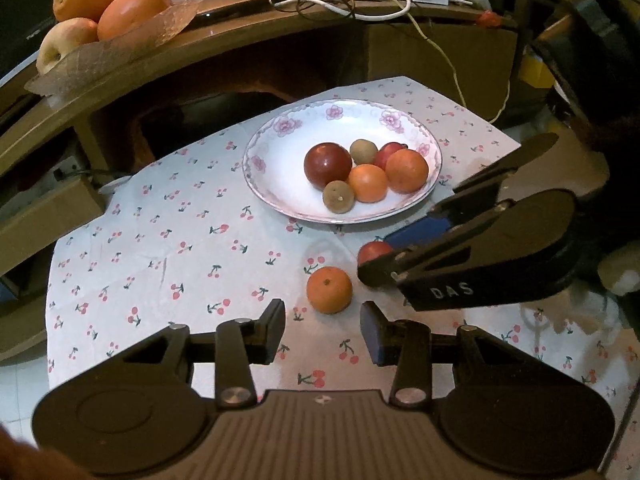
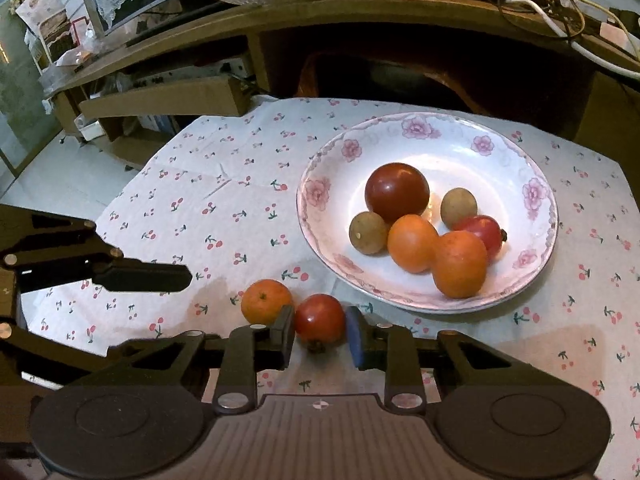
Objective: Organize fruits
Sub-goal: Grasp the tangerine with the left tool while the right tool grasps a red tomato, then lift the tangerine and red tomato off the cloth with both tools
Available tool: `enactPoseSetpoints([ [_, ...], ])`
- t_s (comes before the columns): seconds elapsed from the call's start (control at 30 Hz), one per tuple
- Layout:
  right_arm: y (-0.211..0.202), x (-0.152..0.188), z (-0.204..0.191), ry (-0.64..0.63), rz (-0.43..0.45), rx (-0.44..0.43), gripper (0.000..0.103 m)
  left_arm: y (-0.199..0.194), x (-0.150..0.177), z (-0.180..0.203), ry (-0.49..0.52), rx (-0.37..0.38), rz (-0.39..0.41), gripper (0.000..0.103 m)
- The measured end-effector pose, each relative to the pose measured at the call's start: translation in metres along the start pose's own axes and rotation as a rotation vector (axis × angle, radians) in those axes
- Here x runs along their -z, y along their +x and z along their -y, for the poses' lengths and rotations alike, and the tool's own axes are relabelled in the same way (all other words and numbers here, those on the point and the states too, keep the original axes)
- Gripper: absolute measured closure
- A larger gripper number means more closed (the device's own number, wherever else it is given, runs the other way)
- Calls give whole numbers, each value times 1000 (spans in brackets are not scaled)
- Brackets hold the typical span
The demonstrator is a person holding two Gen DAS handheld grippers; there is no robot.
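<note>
The floral plate (image 2: 532,184) holds six fruits: one dark red, one bright red, two orange, two brown. At its 7 o'clock, on the cloth-covered surface (image 2: 208,200), lie one loose orange (image 2: 264,300) and one red fruit (image 2: 320,318). The right claw (image 2: 320,334) grips that red fruit; the left claw (image 1: 323,330) stands open and empty.

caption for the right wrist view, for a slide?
Right gripper closed on a small red fruit beside a loose orange, near the floral plate holding six fruits.
</note>
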State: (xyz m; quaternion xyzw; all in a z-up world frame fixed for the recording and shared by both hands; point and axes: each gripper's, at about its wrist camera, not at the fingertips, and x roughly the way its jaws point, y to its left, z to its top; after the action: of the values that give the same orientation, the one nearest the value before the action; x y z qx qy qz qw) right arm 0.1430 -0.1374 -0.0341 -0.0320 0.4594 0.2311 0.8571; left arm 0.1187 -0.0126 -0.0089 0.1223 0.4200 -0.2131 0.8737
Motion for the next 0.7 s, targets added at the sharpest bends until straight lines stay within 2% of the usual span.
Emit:
enactPoseSetpoints([
  [0.2,-12,6,8,15,-14,21,75,14,-4,5,27,-8,2,56],
  [0.5,-22,17,22,31,-38,43,74,42,-11,9,-3,-14,-9,57],
  [0.7,-24,19,24,30,-41,34,73,47,-14,12,-14,-22,-4,67],
])
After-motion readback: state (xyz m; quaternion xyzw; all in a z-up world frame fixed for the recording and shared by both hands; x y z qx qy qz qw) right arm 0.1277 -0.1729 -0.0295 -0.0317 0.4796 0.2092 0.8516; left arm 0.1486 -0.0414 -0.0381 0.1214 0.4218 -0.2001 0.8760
